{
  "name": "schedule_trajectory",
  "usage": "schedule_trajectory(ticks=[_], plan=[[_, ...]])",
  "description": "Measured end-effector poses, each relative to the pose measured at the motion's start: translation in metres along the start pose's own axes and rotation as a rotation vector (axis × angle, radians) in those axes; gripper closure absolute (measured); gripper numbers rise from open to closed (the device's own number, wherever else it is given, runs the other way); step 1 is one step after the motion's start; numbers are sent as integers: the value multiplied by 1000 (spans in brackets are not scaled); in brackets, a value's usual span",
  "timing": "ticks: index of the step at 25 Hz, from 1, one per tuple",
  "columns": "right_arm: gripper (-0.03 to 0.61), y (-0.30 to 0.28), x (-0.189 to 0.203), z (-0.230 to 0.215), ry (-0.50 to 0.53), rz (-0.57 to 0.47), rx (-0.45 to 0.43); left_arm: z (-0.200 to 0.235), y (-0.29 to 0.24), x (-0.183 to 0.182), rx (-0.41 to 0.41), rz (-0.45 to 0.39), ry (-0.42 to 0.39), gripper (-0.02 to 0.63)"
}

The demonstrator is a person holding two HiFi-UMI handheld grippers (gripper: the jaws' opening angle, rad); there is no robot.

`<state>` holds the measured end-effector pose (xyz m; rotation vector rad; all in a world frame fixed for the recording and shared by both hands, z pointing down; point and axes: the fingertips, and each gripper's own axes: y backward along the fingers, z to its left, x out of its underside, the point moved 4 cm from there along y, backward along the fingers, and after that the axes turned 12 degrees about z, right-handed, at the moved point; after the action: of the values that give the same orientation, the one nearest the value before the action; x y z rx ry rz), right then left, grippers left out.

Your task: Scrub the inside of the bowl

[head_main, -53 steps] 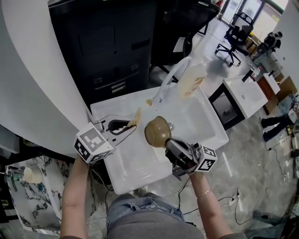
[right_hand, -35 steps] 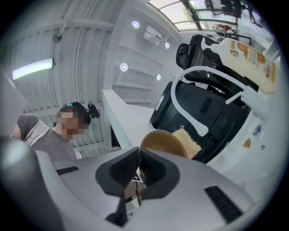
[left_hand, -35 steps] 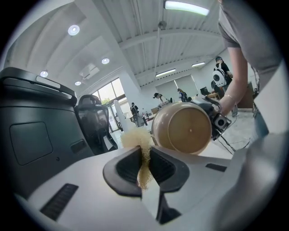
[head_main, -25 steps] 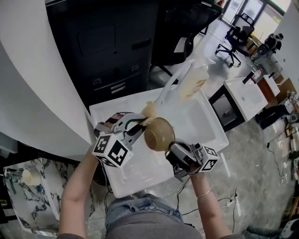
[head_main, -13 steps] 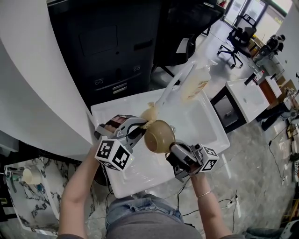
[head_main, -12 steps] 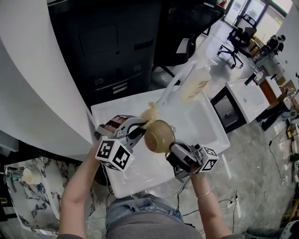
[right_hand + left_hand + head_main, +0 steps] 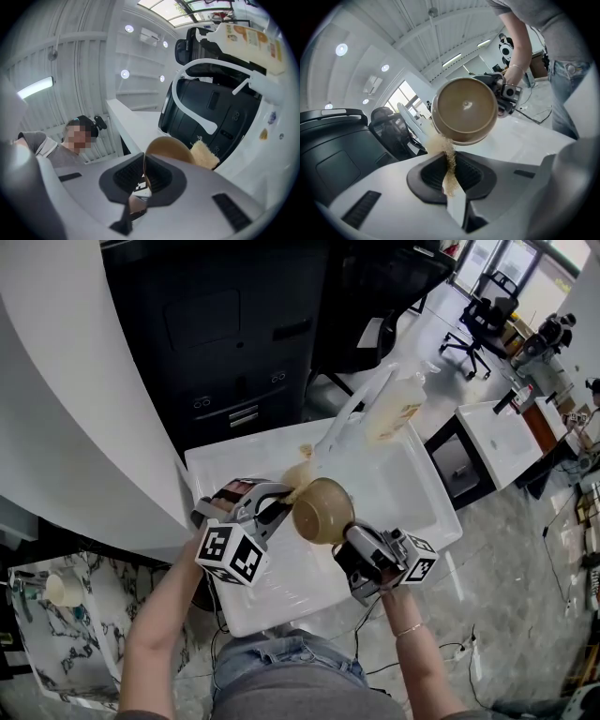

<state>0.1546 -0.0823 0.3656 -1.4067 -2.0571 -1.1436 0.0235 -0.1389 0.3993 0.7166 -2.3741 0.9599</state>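
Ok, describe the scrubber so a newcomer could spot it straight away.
Over the white sink, find the tan bowl. The scrubber is the pale fibrous pad pinched in the left gripper, at the bowl's rim; everything around it is smooth.

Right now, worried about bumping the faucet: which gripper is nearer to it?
Left. The left gripper, holding the sponge, is close beside the faucet base; the right gripper, clamped on the bowl, sits farther back toward the person.

Head view steeply down, gripper views near, sharing bowl (image 7: 322, 512)
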Motion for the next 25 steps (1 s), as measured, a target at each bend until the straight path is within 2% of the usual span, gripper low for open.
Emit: schedule_trajectory(ticks=[13, 19, 25], plan=[[557, 8, -7, -12, -27, -84, 46, -30, -8, 8, 64, 53, 88, 569], [557, 11, -8, -21, -64, -171, 50, -41, -12, 7, 98, 67, 103, 569], [557, 9, -6, -30, -56, -152, 80, -52, -15, 5, 143, 77, 131, 569]])
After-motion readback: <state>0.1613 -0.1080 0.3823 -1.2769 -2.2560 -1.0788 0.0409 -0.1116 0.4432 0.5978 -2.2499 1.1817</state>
